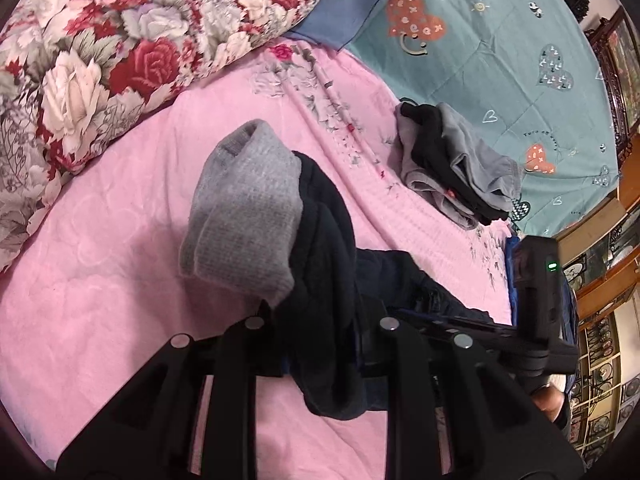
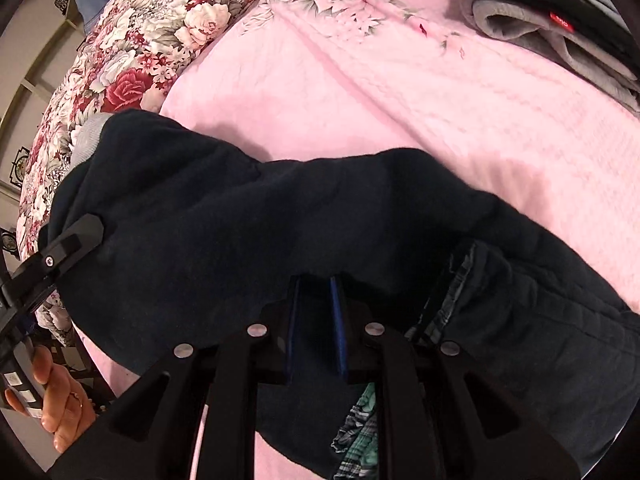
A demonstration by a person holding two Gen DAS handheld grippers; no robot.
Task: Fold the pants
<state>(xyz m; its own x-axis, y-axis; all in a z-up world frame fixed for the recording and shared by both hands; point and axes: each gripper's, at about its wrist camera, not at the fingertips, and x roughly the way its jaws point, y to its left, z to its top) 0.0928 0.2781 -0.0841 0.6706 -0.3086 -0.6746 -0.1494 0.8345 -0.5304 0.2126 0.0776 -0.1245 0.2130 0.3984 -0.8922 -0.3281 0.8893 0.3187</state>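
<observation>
Black hand-held gripper (image 2: 314,312), silver rivets

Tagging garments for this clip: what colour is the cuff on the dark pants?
Light grey ribbed knit cuff on dark navy pants; clearest in the left wrist view.

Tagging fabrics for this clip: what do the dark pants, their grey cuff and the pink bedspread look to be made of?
Pants: dark navy, matte and fuzzy, probably fleece or brushed knit; no sheen.
Cuff: grey ribbed knit, with fine rows visible, likely a stretchy cotton or wool blend.
Bedspread: pink, soft-looking, with an embossed quilted pattern; possibly plush or cotton, hard to tell.
</observation>
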